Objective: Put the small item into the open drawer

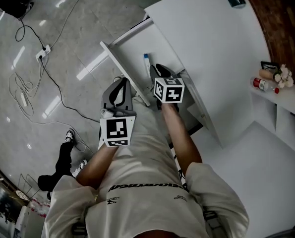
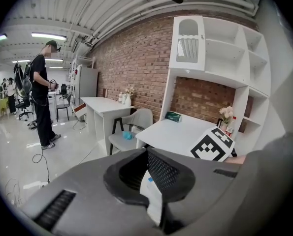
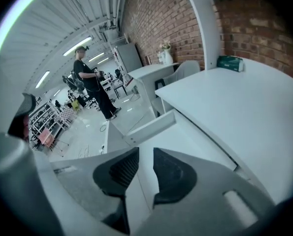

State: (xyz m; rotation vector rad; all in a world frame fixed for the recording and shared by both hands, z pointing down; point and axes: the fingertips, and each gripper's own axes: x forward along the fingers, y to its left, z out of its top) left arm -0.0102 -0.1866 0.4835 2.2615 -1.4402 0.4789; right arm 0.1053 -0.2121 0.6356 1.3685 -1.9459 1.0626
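small white blue-capped tube (image 1: pixel 146 62) lies in the open white drawer (image 1: pixel 137 44), so placement looks done. right hand-held gripper (image 3: pixel 146 150) over the drawer, jaws apart, empty: reads as released. left hand-held gripper (image 2: pixel 147 151) outside the drawer front, jaws together, looks idle; white sliver in its slit, can't tell if gripped.

Open-plan office/workspace w/ a lab-ish feel: the white counter (image 1: pixel 211 33) backs onto a brick wall (image 2: pixel 136 58) w/ a white shelf unit (image 2: pixel 220 48) rising over it. A grey chair (image 2: pixel 136 124) sits just beside it and a 2nd white desk (image 2: pixel 104 104) stands beyond that chair. Away from the counter there's glossy tiled floor (image 1: pixel 78 29) w/ loose cables (image 1: pixel 58 94) and a power strip (image 1: pixel 43 52), a person standing (image 2: pixel 40 97), an office chair (image 2: pixel 23 104) and racks (image 3: pixel 43 127) further back. Above the counter, strip lights (image 2: pixel 48 35) and exposed pipes (image 2: pixel 121 9) run along a bare ceiling.
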